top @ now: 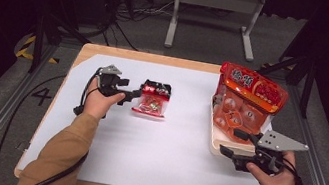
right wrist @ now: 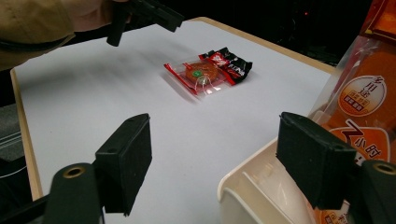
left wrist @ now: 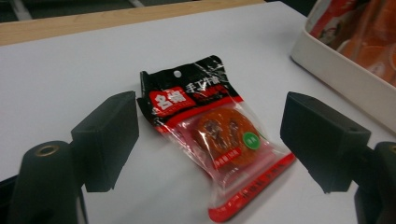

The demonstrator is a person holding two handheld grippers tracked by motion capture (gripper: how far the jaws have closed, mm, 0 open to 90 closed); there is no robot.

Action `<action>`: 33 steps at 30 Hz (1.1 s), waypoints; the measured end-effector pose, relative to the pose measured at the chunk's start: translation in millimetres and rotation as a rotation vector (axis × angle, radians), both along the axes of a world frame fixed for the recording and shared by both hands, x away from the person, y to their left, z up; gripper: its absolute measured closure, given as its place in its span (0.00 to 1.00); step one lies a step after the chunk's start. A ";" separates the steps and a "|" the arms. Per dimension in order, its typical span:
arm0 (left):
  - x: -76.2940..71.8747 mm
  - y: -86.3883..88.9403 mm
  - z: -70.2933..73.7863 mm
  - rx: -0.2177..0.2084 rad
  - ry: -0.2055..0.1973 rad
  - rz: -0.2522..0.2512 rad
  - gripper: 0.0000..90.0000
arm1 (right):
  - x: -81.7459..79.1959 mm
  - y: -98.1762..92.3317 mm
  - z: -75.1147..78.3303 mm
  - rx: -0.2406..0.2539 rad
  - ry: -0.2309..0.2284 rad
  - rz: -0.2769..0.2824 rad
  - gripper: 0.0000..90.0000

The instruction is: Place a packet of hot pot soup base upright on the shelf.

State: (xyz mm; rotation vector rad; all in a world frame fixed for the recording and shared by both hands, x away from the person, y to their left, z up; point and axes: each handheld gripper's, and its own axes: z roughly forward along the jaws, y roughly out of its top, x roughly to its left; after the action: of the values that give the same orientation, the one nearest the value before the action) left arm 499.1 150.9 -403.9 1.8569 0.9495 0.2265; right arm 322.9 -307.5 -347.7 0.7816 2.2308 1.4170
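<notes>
Packet (left wrist: 212, 144) and left gripper (top: 133, 93) are the pair that matter: the small red-and-black sauce packet lies flat on the white sheet (top: 142, 154) in the left half of the table, apart from everything else, and in the high view the left gripper points across the sheet with its tips just at the packet's near edge. In the left gripper view the jaws stand spread to either side of the packet with nothing pressed between them; no pad touches the wrapper, and the packet sits ahead of and below the pads rather than level with them. Its long axis runs slantwise across the gap, black header toward the far left, red sealed hem toward the near right, so a squeeze as the jaws now stand would probably catch it corner to corner rather than across its short width. The left hand is by far the nearer. The right gripper (top: 239, 146) hangs at the near corner of the white tray (top: 216, 148), which holds a large orange bag (top: 247, 99); its jaws are also spread, one over the sheet and one over the tray, holding nothing.
</notes>
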 end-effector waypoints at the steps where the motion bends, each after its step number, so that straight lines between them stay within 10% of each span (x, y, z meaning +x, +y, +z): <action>1: 7.4 -4.0 -0.4 0.001 0.011 0.000 0.24 | -0.2 0.0 0.1 0.003 0.001 0.002 0.30; 33: 63.2 -33.6 -25.4 0.031 0.059 0.017 0.28 | -2.2 9.1 -17.0 -0.001 0.011 0.046 0.30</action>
State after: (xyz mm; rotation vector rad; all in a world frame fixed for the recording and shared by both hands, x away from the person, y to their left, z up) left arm 562.2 117.3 -429.3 1.8930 1.0082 0.1983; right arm 320.6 -298.5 -364.7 0.7438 2.2716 1.4354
